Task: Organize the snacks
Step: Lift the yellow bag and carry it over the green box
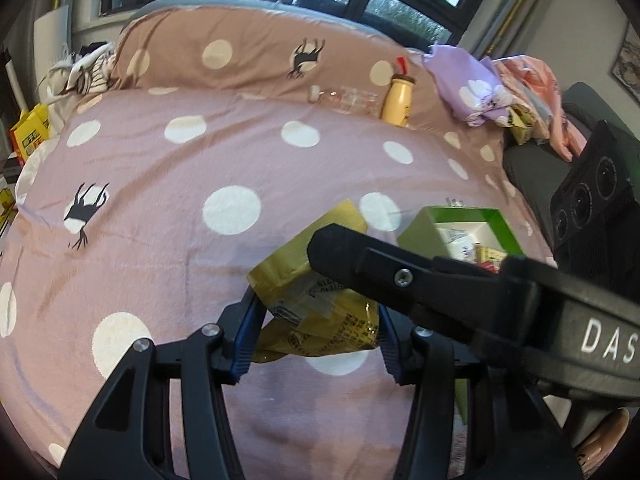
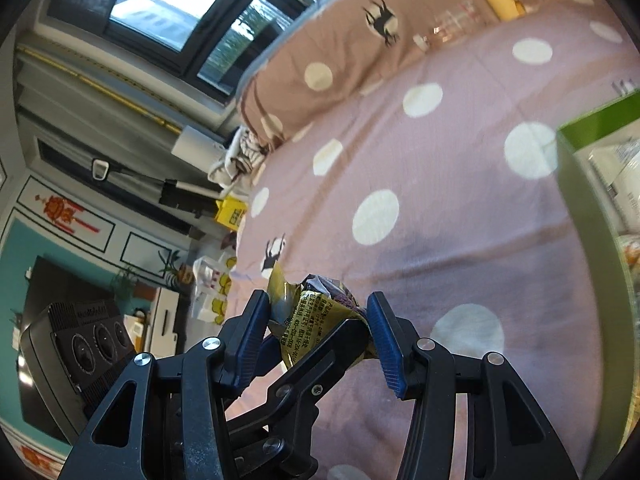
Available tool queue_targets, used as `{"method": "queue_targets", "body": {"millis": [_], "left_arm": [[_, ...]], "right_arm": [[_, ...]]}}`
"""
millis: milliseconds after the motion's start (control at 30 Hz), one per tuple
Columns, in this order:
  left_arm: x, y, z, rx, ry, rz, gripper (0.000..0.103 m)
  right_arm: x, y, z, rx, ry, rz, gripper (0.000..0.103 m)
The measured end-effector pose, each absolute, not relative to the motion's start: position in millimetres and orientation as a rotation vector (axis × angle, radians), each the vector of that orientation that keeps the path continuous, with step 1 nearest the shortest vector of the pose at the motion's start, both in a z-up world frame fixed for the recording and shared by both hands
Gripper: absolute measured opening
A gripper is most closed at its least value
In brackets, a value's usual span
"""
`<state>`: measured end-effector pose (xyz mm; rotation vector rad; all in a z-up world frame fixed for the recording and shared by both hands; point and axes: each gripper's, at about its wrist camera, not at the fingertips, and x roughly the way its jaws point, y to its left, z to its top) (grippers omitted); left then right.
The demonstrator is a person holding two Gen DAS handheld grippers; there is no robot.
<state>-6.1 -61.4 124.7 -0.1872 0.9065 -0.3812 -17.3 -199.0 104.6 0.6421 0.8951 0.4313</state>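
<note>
A crinkled yellow snack packet (image 1: 316,300) is held above the pink dotted bedspread. My left gripper (image 1: 316,336) is shut on its near end. In the left wrist view my right gripper's black finger (image 1: 360,268) crosses over the packet from the right. In the right wrist view the same packet (image 2: 316,316) sits between the blue pads (image 2: 384,332) of my right gripper (image 2: 316,328), with the left gripper's finger (image 2: 320,356) pinching it from below; whether the right pads press it I cannot tell. A green box (image 1: 460,232) holding several snacks stands to the right; its wall (image 2: 592,208) shows in the right wrist view.
A yellow bottle (image 1: 396,100) and a clear bottle (image 1: 348,98) lie by the brown pillow (image 1: 248,48) at the bed's head. A heap of purple and pink cloth (image 1: 492,88) lies at the far right. A yellow box (image 1: 30,136) stands beside the bed on the left.
</note>
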Motion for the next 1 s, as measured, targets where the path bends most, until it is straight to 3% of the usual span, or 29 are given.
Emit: {"method": "queue_targets", "body": {"millis": [433, 1000], "left_arm": [[-17, -110, 167, -0.128, 0.823, -0.503, 0.051], [-16, -197, 164, -0.003, 0.843, -0.650, 0.052]], "right_arm": [[-49, -240, 151, 0.626, 0.745, 0.344, 0.053], [-74, -324, 143, 0.761, 0.669, 0.191, 0.053]]}}
